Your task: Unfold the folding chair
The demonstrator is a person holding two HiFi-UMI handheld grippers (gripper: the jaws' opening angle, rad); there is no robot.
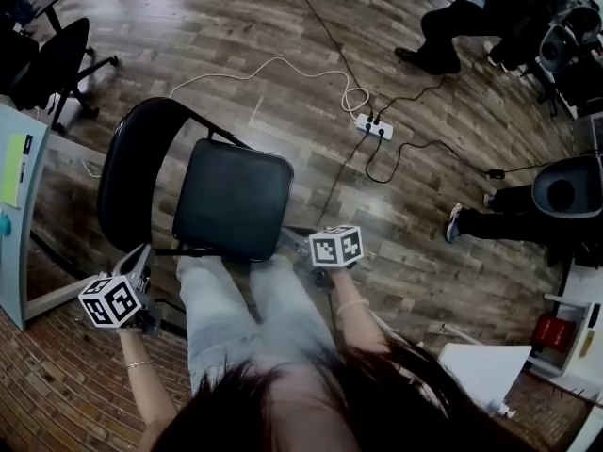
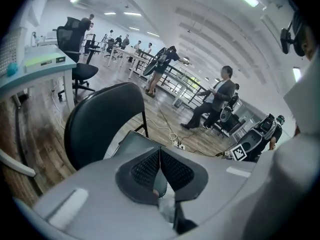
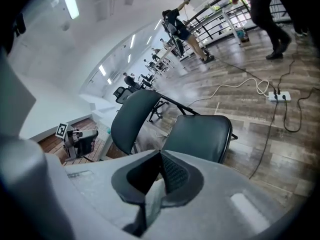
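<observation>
The black folding chair stands opened out on the wooden floor, its padded seat [image 1: 233, 199] level and its curved backrest [image 1: 132, 172] upright at the left. My left gripper [image 1: 143, 254] is beside the lower end of the backrest; its jaws are shut with nothing between them [image 2: 160, 151]. In the left gripper view the backrest [image 2: 102, 121] rises just ahead. My right gripper [image 1: 327, 238] is at the seat's near right corner, apart from it, and is shut and empty [image 3: 161, 156]. In the right gripper view the seat [image 3: 200, 134] and backrest [image 3: 132, 114] lie ahead.
A white power strip [image 1: 374, 127] with cables trailing across the floor lies beyond the chair. A black office chair [image 1: 52, 64] and a desk panel [image 1: 19, 205] stand at the left. People sit at the far right [image 1: 471, 17], and a shoe [image 1: 455, 222] rests on the floor.
</observation>
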